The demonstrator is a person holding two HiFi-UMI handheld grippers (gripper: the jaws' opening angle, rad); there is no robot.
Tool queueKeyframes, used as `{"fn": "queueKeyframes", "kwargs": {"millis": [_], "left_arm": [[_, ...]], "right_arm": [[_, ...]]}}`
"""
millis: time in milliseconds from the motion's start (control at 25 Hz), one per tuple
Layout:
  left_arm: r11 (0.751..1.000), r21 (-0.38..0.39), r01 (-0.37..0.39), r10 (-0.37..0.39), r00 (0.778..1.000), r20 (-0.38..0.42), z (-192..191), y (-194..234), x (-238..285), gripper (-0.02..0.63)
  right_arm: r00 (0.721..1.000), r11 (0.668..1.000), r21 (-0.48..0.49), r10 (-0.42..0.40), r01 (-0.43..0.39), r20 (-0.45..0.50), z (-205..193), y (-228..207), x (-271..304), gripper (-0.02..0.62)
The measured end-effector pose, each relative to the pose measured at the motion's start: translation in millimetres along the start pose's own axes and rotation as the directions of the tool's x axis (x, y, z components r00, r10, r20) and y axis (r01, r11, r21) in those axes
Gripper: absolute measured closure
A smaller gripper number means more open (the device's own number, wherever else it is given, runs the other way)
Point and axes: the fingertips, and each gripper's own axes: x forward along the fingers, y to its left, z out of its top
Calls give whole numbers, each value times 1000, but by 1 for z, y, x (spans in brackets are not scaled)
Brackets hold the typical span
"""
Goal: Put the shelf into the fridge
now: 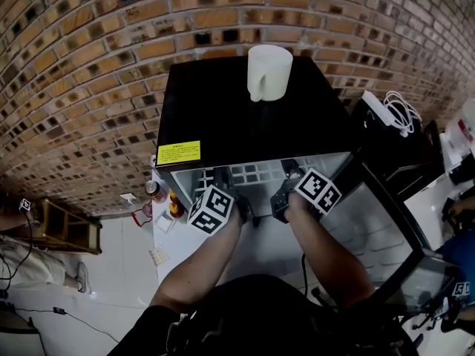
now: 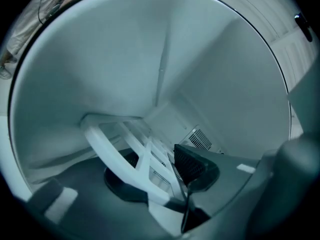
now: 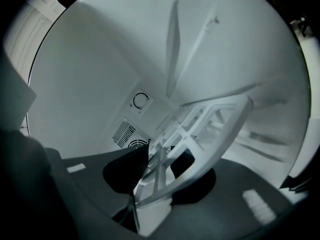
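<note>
The black fridge (image 1: 252, 117) stands with its door (image 1: 378, 228) swung open to the right. A white grid shelf (image 1: 256, 175) sits in its opening, held level by both grippers. My left gripper (image 1: 236, 200) grips the shelf's near left edge and my right gripper (image 1: 286, 193) its near right edge. In the left gripper view the shelf (image 2: 112, 144) runs between the dark pads of the left gripper (image 2: 167, 176) toward the white back wall. The right gripper view has the shelf (image 3: 215, 124) clamped in the right gripper (image 3: 160, 171), reaching to the right side wall.
A white mug (image 1: 267, 73) stands on the fridge top. The fridge's back wall carries a vent (image 3: 125, 133) and a dial (image 3: 141, 100). Cans and small items (image 1: 154, 190) sit on the floor left of the fridge, cables (image 1: 401, 110) to the right, a brick wall behind.
</note>
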Motion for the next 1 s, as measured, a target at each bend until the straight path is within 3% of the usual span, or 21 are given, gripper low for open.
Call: {"fn": "queueKeyframes", "kwargs": {"millis": [600, 840, 1000], "left_arm": [[999, 31, -10, 9, 999, 33, 4, 0, 10, 459], [997, 74, -18, 20, 999, -26, 2, 3, 12, 400], [996, 88, -14, 19, 998, -61, -1, 1, 3, 407]], "right_arm": [[1000, 1000, -10, 6, -6, -16, 3, 0, 11, 443], [1000, 999, -29, 17, -18, -20, 3, -1, 11, 436], [997, 995, -87, 34, -40, -69, -5, 5, -1, 434]]}}
